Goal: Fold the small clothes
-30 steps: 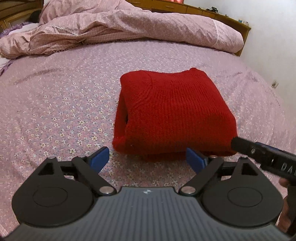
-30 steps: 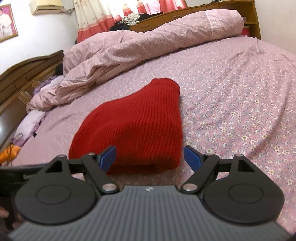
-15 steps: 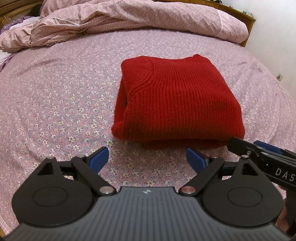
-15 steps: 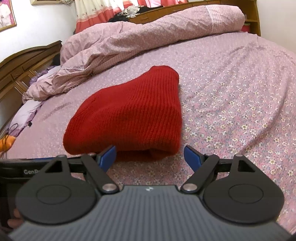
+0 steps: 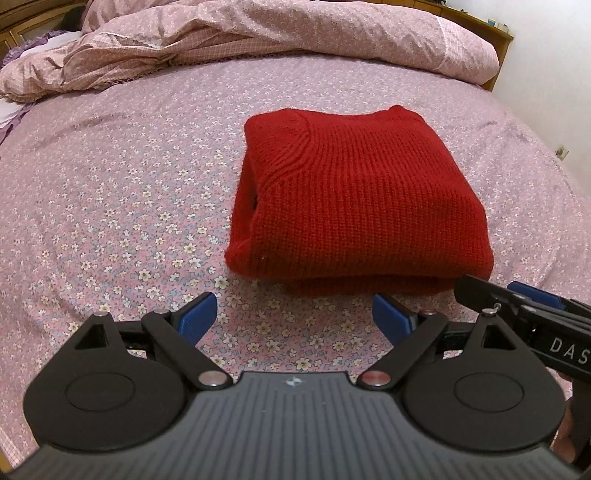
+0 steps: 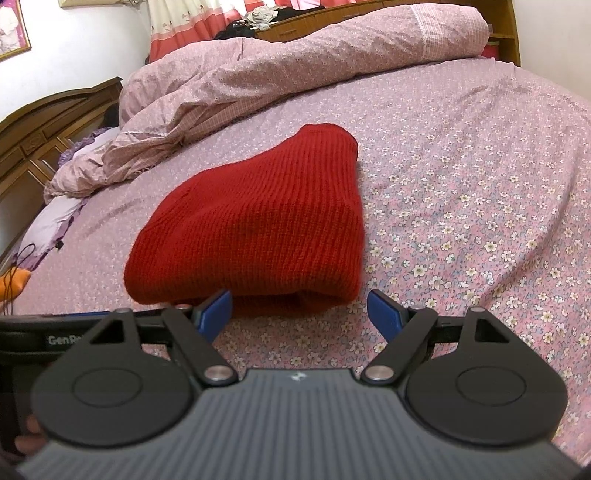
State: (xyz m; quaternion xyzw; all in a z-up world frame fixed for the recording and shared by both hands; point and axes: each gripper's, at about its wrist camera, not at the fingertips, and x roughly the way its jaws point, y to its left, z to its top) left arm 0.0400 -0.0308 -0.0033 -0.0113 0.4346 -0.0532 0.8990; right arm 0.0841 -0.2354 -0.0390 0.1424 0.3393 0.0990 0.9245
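Now folded red sweater (image 5: pixel 354 199) lies on bed (image 5: pixel 110 192); left tool (image 5: pixel 293 319) and right tool (image 6: pixel 301 314) both released, just short of it.

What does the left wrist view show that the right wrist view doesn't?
Only the left wrist view shows the folded red sweater's layered open side and the right hand-held gripper beside it. Only the right wrist view shows the wooden headboard, curtains and left hand-held gripper's body. Both show the sweater on the floral bedsheet, rumpled duvet behind, jaws open, empty.
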